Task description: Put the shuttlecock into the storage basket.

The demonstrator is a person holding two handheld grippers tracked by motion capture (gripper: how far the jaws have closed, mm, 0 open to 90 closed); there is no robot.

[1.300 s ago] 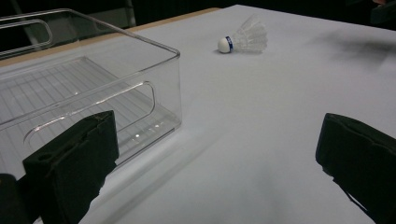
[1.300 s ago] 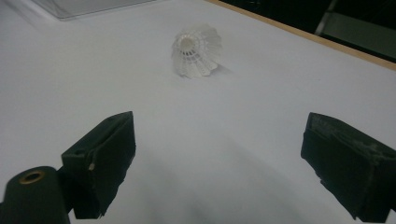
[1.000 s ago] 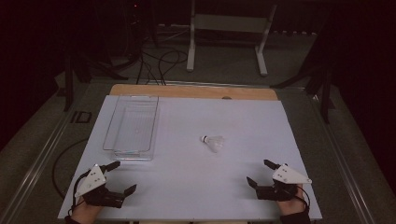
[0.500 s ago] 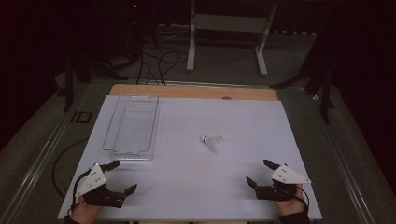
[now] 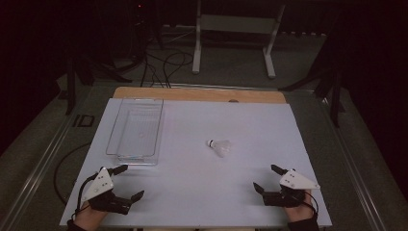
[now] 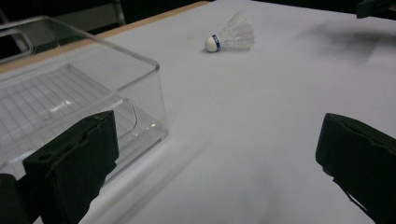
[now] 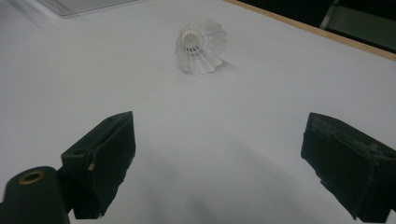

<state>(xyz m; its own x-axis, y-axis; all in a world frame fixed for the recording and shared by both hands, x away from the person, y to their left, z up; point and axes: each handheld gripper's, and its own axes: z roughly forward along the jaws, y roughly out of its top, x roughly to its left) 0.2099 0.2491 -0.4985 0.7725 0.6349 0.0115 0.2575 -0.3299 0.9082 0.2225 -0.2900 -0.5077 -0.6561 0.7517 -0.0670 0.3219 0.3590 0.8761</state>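
We rest both grippers, left and right, jaws apart, at the counter's near edge; shuttlecock lies free at 3 o'clock from the clear box, ready for pickup.

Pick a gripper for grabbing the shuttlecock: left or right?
Right, probably. The right gripper is open with bare table up to the shuttlecock, whose skirt faces it. The left gripper is open too, but sits farther off, beside the clear bin.

The white-covered table carries a clear plastic bin and a shuttlecock, well apart.
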